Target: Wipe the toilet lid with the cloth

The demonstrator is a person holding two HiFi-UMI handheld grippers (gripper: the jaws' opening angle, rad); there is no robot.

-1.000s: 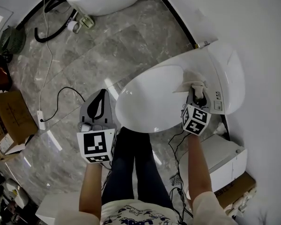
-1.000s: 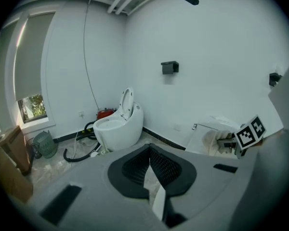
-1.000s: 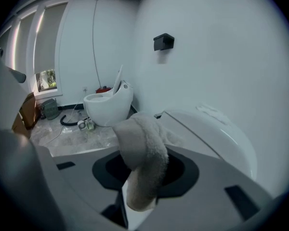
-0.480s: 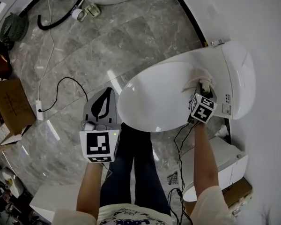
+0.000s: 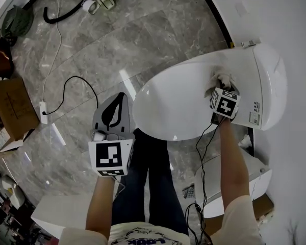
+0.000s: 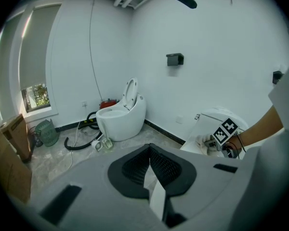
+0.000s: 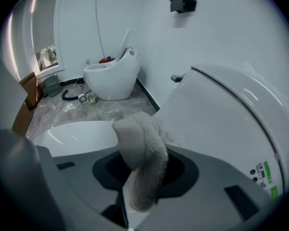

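The white toilet lid (image 5: 168,106) is down, a broad oval in the head view. My right gripper (image 5: 222,87) is at the lid's rear right, near the tank end (image 5: 268,86), shut on a bunched off-white cloth (image 5: 222,78) that rests on the lid. In the right gripper view the fluffy cloth (image 7: 143,153) hangs pinched between the jaws of the right gripper (image 7: 142,177), with the lid (image 7: 77,134) behind it. My left gripper (image 5: 115,106) hovers over the floor just left of the lid, jaws shut, and the left gripper view shows this left gripper (image 6: 150,160) holding nothing.
A second white toilet (image 6: 120,114) stands across the room with a black hose (image 5: 66,14) beside it. A power strip and cable (image 5: 43,112) lie on the grey marble floor. A cardboard box (image 5: 7,114) sits at the left; a white box (image 5: 245,177) stands right of the toilet.
The head view has drifted, so the toilet sits further right. My right gripper stays on the lid's rear with the cloth, which looks more bunched. The left gripper has barely moved.
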